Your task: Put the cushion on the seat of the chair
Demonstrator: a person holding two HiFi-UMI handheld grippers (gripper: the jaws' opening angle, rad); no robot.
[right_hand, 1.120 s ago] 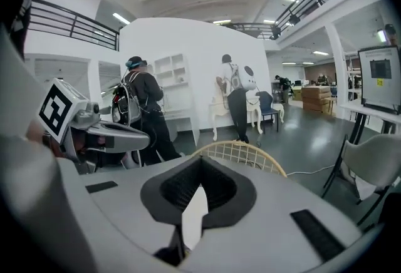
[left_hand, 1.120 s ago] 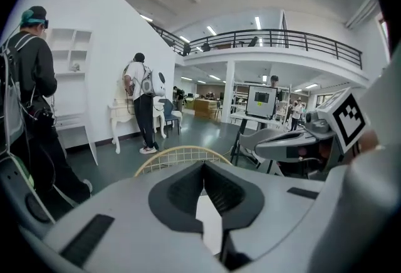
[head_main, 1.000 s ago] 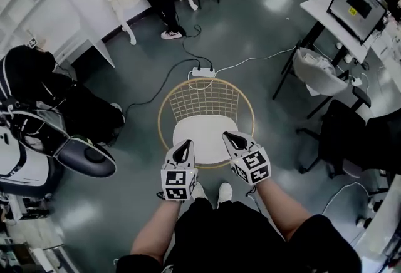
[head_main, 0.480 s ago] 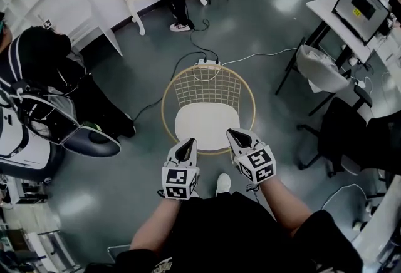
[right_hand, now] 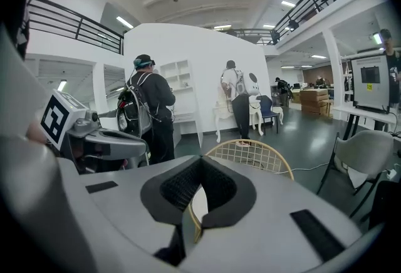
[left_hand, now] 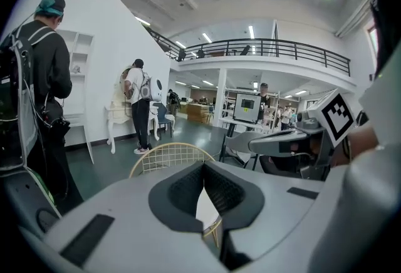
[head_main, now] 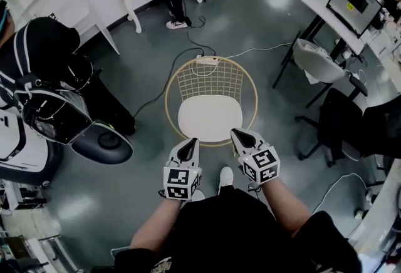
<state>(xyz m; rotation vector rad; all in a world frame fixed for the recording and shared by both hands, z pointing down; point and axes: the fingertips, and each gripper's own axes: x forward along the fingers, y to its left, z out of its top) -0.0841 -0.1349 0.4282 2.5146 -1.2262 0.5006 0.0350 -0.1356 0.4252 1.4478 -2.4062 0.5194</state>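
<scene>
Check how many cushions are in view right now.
1: a white cushion lies on the seat of the round wire chair, straight ahead of the person. No other shows, though the crowded edges could hide more.

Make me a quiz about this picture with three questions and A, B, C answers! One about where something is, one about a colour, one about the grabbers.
1. Where around the chair is the cushion? A under it B on its seat C in a gripper
2. What colour is the chair's rim? A gold B blue C red
3. How do the left gripper and right gripper stand? A wide open B shut on the cushion C shut, holding nothing
Answers: 1 B, the white pad fills the seat; 2 A, the round frame looks golden; 3 C, both gripper views show jaws together, nothing between.
</scene>
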